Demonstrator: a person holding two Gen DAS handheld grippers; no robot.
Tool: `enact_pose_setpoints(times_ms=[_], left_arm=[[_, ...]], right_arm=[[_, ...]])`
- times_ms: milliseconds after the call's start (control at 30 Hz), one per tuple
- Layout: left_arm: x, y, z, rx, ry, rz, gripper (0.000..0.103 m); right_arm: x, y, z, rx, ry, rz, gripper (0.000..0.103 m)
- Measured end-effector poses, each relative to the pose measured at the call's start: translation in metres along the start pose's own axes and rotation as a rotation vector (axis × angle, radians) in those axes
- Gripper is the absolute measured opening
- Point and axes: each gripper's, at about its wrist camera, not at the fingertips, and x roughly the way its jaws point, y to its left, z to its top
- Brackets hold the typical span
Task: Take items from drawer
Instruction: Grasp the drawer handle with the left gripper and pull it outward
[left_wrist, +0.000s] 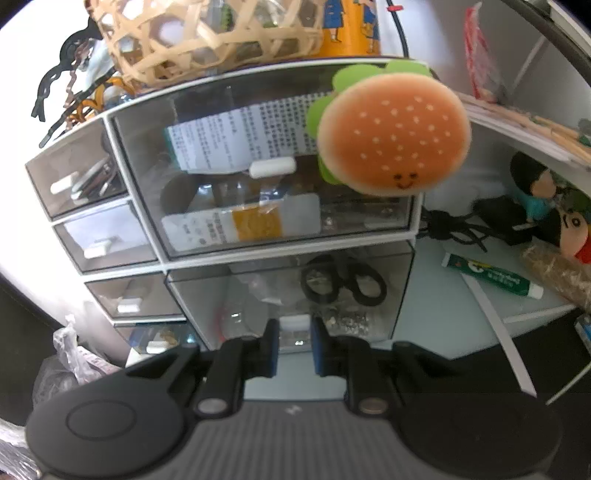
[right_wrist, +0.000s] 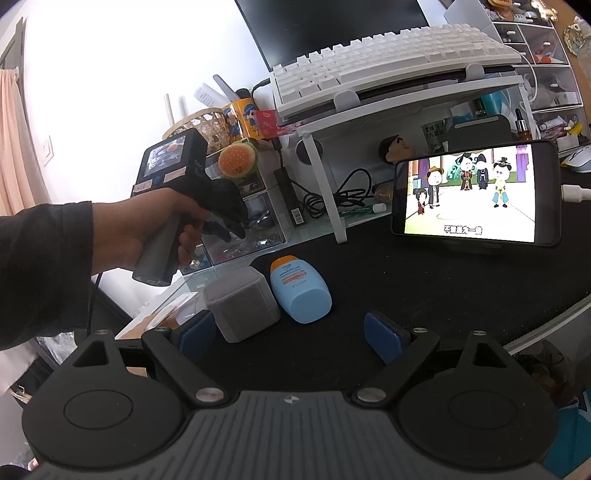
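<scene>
Left hand-held gripper (left_wrist: 293, 347) pinched narrow on the white pull tab (left_wrist: 294, 322) of the lower clear drawer (left_wrist: 288, 295), directly under the burger plush (left_wrist: 393, 138); tab is a small stiff nub, drawer looks light plastic with loose scissors (left_wrist: 343, 282) inside, so pull straight and gently. Right hand-held gripper (right_wrist: 290, 338) wide, empty, right of the drawer over the desk (right_wrist: 424, 288); grey box (right_wrist: 242, 308) and blue bottle (right_wrist: 297, 290) just ahead.

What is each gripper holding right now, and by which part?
The left gripper is shut on the white drawer handle of the bottom drawer, pinching it from both sides. The right gripper is open and holds nothing.
</scene>
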Motion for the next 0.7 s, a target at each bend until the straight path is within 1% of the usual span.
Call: enact_pose_setpoints(times_ms=[467,533,700], left_arm=[[-0.010,0.006,-0.002,0.006,-0.004,-0.011,0.019],[-0.011,0.007,-0.001,0.001,-0.001,-0.013,0.019],[-0.014,0.008,0.000,0.001,-0.003,-0.010,0.019]], right_arm=[[-0.003,0.003,-0.001,-0.012,0.001,-0.008,0.091],[0.004,0.000,0.001,-0.013,0.003,-0.007,0.091],[0.004,0.001,0.001,-0.017,0.004,-0.007,0.091]])
